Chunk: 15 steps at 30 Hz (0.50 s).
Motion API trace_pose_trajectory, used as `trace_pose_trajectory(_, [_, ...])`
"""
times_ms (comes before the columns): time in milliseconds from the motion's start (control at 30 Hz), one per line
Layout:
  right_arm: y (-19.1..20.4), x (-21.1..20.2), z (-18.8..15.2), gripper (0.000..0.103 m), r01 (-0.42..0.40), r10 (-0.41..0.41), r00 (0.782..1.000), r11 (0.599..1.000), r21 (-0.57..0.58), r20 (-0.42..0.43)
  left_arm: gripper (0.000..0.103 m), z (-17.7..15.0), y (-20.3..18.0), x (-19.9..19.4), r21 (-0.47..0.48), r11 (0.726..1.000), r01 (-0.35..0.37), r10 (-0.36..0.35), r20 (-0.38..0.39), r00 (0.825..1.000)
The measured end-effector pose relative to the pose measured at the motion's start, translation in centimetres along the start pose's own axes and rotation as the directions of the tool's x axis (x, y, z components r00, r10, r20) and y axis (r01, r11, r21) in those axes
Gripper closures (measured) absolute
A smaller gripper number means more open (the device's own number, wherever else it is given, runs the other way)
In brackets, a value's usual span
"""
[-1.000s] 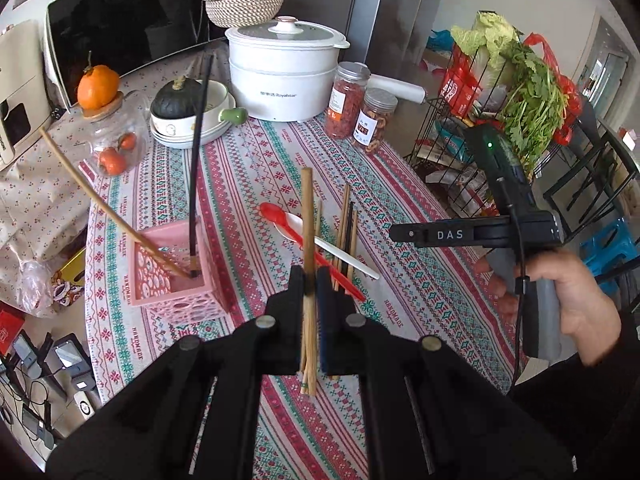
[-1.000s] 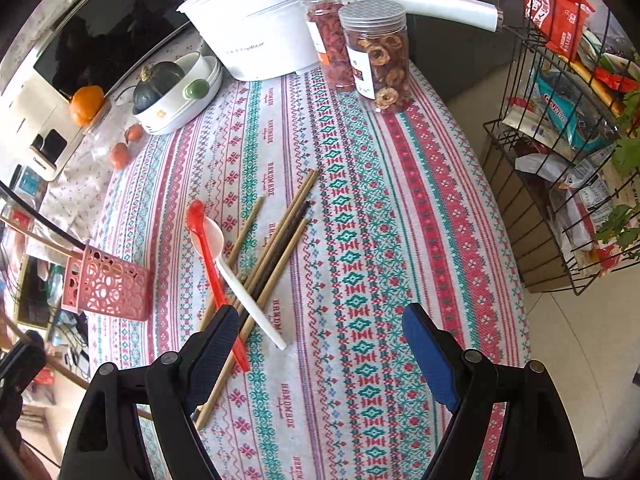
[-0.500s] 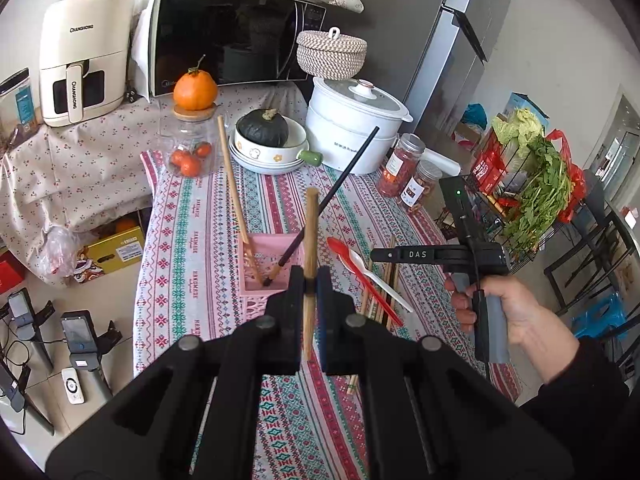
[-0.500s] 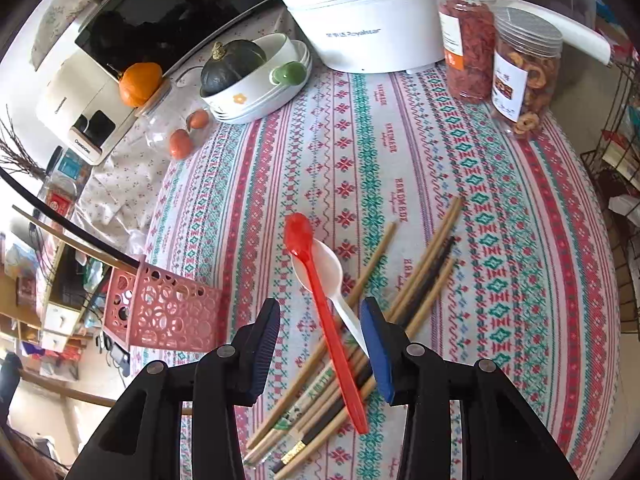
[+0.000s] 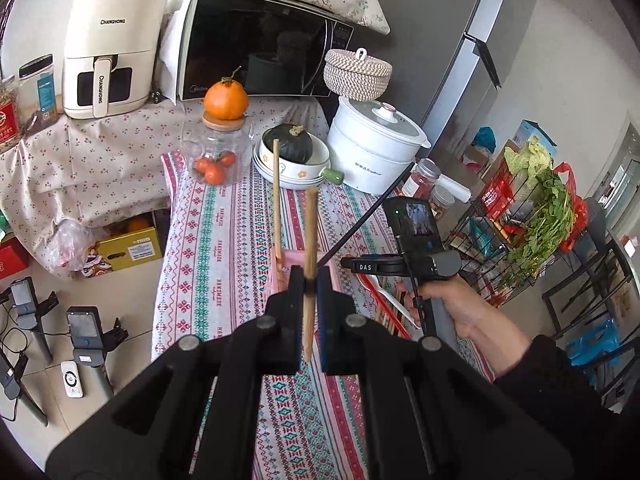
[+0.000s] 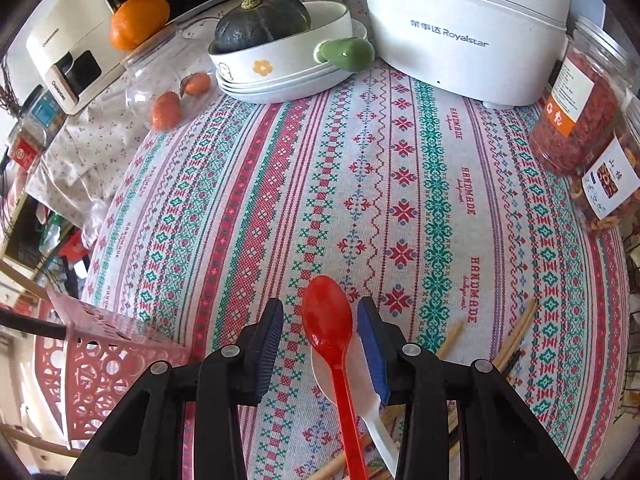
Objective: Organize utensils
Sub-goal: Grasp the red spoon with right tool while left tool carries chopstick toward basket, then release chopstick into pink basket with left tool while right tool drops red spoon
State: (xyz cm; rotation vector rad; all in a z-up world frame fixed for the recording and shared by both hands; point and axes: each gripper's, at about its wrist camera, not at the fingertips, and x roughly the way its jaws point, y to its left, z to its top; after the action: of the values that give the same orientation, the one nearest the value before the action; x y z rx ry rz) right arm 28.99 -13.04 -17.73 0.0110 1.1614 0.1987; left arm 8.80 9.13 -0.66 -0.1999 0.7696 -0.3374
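The left gripper (image 5: pixel 309 300) is squeezed tight on a wooden chopstick (image 5: pixel 310 240), which stands almost straight up just above the pink basket (image 6: pixel 100 356). The basket sits on the striped tablecloth (image 6: pixel 360 184) and already holds another wooden stick (image 5: pixel 276 196) and a black chopstick (image 5: pixel 368 216), both leaning. The right gripper (image 6: pixel 320 344) is spread apart, with one finger on each side of the red spoon (image 6: pixel 330 328); it does not squeeze the spoon yet. The red spoon lies on top of a white spoon (image 6: pixel 370 408), and more loose chopsticks (image 6: pixel 516 340) lie beside them on the cloth. The spoon looks like thin plastic, so it is probably light, stiff and a bit slippery. A good spot to grab it is likely the narrow neck just under the bowl, since the round bowl could slide out. The chopstick is light and hard too, and thin, so it may twist if held loosely.
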Motion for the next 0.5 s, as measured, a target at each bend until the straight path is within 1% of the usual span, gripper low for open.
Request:
trace_pose_trajectory(100, [0.7, 1.0, 0.3, 0.065, 0.061, -0.063, 0.998, 0.997, -0.044, -0.026, 0.096, 0.0, 0.1, 0.2, -0.004, 1.0, -0.007, 0.007, -0.004, 1.0])
trace_pose_trajectory(133, [0.8, 1.3, 0.3, 0.068, 0.069, -0.071, 0.997, 0.996, -0.056, -0.028, 0.096, 0.0, 0.1, 0.3, -0.004, 1.0, -0.008, 0.008, -0.004, 1.0])
trace_pose_trajectory(167, [1.0, 1.4, 0.2, 0.076, 0.074, -0.076, 0.997, 0.995, -0.065, -0.03, 0.096, 0.0, 0.2, 0.3, -0.003, 1.0, -0.01, 0.01, -0.004, 1.0])
trace_pose_trajectory(200, [1.0, 1.3, 0.1, 0.076, 0.08, -0.081, 0.996, 0.995, -0.065, -0.023, 0.096, 0.0, 0.1, 0.2, -0.004, 1.0, -0.011, 0.011, -0.001, 1.0])
trace_pose_trajectory(333, [0.5, -0.6, -0.5, 0.076, 0.052, -0.051, 0.998, 0.998, -0.033, 0.029, 0.096, 0.2, 0.2, -0.3, -0.006, 1.0, -0.009, 0.009, 0.021, 1.0])
trace_pose_trajectory(500, [0.1, -5.6, -1.3, 0.076, 0.02, -0.016, 0.99, 1.0, -0.025, 0.139, 0.096, 0.7, 0.2, -1.6, -0.017, 1.0, 0.007, -0.006, 0.082, 0.997])
